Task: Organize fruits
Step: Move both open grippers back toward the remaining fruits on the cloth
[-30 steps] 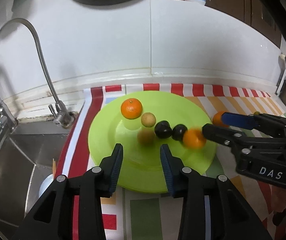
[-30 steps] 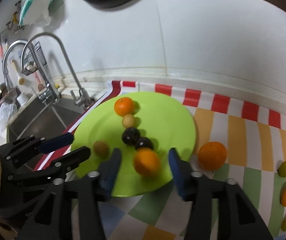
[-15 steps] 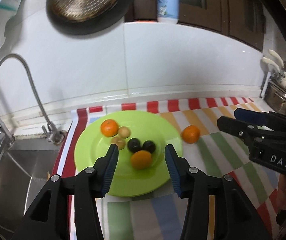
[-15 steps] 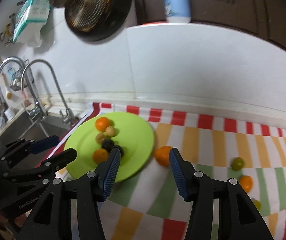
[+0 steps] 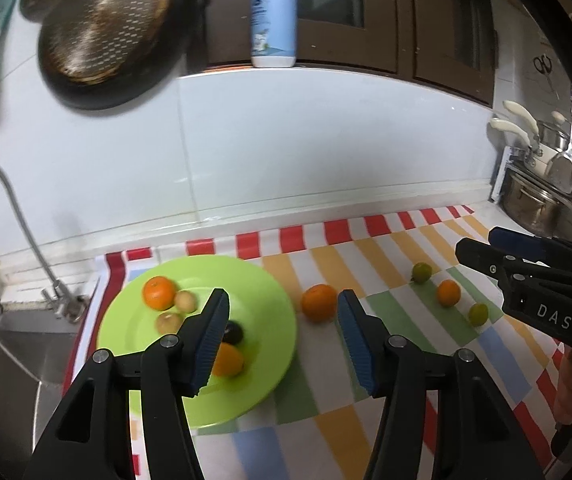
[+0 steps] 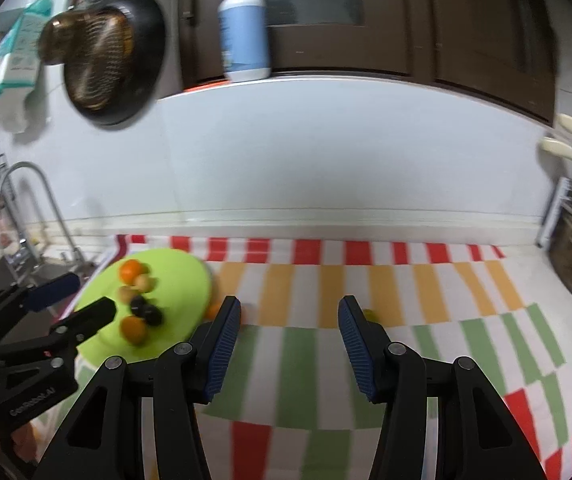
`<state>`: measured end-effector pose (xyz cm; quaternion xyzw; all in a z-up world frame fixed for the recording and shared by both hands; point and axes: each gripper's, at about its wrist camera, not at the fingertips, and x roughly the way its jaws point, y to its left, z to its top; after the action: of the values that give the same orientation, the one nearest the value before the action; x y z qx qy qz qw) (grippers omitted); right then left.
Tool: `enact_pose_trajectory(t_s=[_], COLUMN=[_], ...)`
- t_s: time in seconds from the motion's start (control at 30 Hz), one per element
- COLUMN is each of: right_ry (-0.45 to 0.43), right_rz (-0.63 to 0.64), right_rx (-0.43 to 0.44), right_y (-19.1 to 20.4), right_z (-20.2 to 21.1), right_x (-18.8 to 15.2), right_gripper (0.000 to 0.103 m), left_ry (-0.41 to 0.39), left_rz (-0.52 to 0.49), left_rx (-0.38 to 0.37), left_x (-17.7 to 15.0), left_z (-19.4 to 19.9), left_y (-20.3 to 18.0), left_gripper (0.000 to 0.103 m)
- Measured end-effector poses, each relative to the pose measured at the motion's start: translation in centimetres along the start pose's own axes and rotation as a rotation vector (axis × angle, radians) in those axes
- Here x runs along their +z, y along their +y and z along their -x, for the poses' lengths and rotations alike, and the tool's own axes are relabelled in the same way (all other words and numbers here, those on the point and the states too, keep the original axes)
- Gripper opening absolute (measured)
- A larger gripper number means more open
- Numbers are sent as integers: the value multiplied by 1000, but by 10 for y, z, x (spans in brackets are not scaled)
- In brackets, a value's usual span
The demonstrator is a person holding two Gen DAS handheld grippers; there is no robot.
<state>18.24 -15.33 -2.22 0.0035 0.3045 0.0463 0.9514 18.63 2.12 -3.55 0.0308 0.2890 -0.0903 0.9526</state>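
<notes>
Both tools hang above the striped tabletop (image 5: 398,264), empty: the left tool (image 5: 281,338) has just been spreading its jaws, the right tool (image 6: 289,346) holds its jaws apart. Ahead-left of the left tool sits the green plate (image 5: 261,304) with fruit; an orange (image 5: 318,303) lies just ahead between its fingers

White capital letters "DAS" stand on the black body of the right gripper (image 5: 482,248), seen in the left wrist view to the right of the green plate (image 5: 269,300). In the right wrist view, the left gripper (image 6: 81,296), which is to the left of the same plate, carries a pale word on its black body; it starts like "GenRobot", but the end is too blurred to be sure. The white and blue pump bottle (image 5: 273,16) on the ledge, above and behind the plate, has a printed label, but its writing is too small to read.
</notes>
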Motion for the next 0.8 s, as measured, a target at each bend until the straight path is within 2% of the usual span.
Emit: enact_pose_trajectory(t_s=[0.33, 0.53, 0.8], right_ry=[71, 139, 208], right_rz=[-74, -120, -145], right_rx=[-94, -101, -102], right_y=[-39, -55, -64], right_z=[-18, -41, -65], right_x=[-13, -23, -34], right_gripper=[52, 52, 52], left_ry=[46, 84, 143], left_rz=[-32, -35, -48], left_rx=[-29, -39, -39], left_x=[0, -4, -11], left_z=[-35, -60, -92], left_y=[-24, -32, -38], left_gripper=[55, 54, 47])
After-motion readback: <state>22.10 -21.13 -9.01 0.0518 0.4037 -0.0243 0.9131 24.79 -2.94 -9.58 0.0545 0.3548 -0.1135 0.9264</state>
